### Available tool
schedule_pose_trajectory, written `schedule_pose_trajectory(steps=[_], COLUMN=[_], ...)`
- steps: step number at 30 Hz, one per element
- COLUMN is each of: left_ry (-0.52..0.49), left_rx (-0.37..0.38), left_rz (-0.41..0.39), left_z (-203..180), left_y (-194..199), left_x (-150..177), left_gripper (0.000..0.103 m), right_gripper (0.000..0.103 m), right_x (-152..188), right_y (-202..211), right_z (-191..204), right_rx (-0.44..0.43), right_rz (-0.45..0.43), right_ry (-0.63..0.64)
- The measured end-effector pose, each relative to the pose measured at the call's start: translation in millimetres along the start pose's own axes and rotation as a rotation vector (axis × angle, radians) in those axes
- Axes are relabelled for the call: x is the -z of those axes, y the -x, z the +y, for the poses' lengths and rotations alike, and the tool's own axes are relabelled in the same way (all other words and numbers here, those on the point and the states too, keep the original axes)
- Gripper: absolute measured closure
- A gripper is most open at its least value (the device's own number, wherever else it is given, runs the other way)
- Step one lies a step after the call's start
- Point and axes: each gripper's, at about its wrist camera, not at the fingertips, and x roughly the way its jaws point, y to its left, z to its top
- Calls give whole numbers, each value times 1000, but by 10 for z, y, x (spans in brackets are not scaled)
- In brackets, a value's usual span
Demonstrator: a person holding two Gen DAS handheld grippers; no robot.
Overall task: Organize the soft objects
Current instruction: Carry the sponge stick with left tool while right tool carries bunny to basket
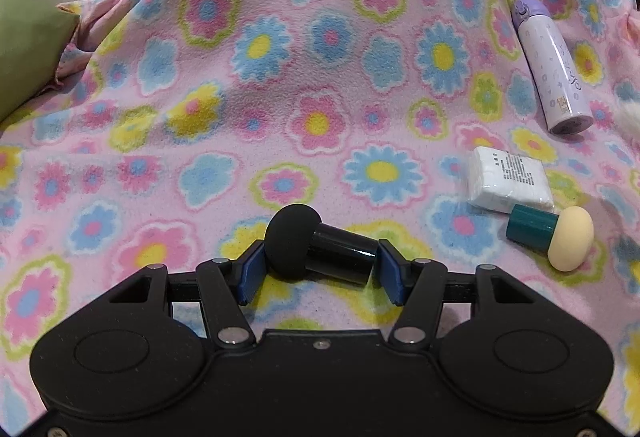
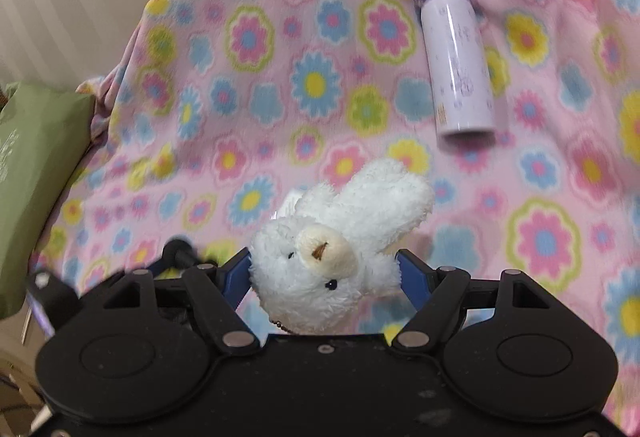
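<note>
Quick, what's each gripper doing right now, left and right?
Left gripper: shut on the black makeup sponge, gripped end to end.
Right gripper: shut on the white plush bunny, gripped at its head.

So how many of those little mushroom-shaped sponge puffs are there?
2. The black sponge puff with a black handle sits between the left gripper's blue pads. The cream sponge puff with a teal handle lies on the flowery pink blanket, touching a white wrapped packet. More may be hidden.

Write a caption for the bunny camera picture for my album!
Right tongs squeeze a fluffy white bunny above the flowery blanket, with a purple bottle lying behind.
</note>
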Motion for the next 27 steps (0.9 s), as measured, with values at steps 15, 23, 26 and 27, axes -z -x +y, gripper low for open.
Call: schedule_pose_trajectory(steps=[15, 23, 26, 27], left_ry=[9, 49, 50, 53], left_rx=[-19, -69, -74, -69], left_rz=[10, 10, 6, 4], left_z=[-27, -161, -255, -288], left_y=[133, 698, 1026, 1142], left_x=[-36, -245, -332, -351], left_gripper=[49, 49, 49, 49], right_gripper=[28, 28, 28, 28], right_x=[531, 581, 617, 638], right_y=[452, 821, 994, 1061], right_z=[-63, -40, 2, 17], right_rx=[-16, -45, -60, -66], right_rz=[18, -51, -78, -88], right_ry=[14, 15, 26, 30])
